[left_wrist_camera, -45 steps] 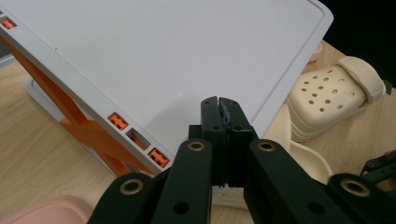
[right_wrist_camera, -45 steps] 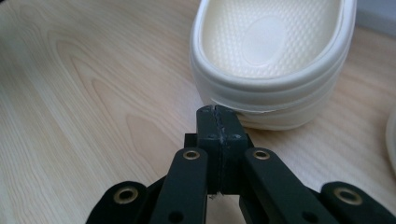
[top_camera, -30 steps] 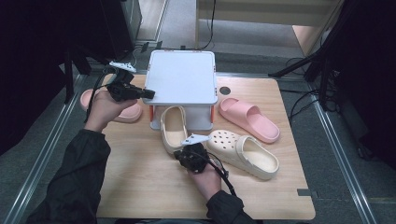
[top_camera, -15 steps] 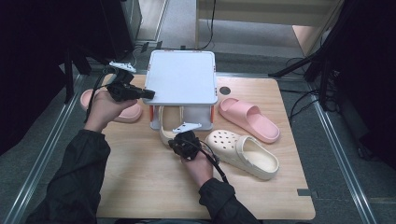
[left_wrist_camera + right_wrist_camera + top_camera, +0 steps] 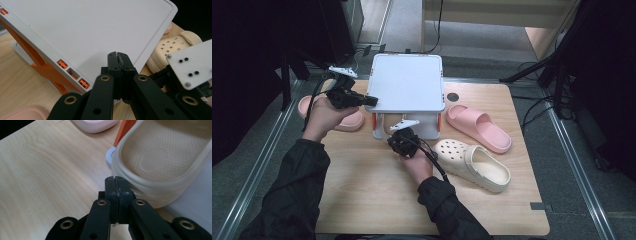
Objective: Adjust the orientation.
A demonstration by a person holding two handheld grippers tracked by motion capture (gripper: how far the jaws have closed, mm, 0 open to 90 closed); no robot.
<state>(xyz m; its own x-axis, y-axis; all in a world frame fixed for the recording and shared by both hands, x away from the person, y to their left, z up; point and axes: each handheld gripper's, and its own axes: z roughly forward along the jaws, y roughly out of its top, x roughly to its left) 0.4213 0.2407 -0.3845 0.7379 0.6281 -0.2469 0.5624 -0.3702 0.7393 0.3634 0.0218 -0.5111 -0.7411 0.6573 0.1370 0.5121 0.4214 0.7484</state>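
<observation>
near the wooden bench's (image 5: pixel 362 195) left edge lies a pink foam slide (image 5: pixel 343 121). the left gripper (image 5: pixel 371 100), jaws pressed together, rests at the left edge of the white plastic rack top (image 5: pixel 407 82). the right gripper (image 5: pixel 116 181), jaws likewise together and empty, touches the heel of a beige clog (image 5: pixel 160 157) under the rack; the right gripper view shows that heel, hidden from above. a second beige clog (image 5: pixel 472 162) lies right.

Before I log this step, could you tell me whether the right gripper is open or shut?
Shut: the right gripper's fingers meet with nothing between, beside the beige clog.
</observation>
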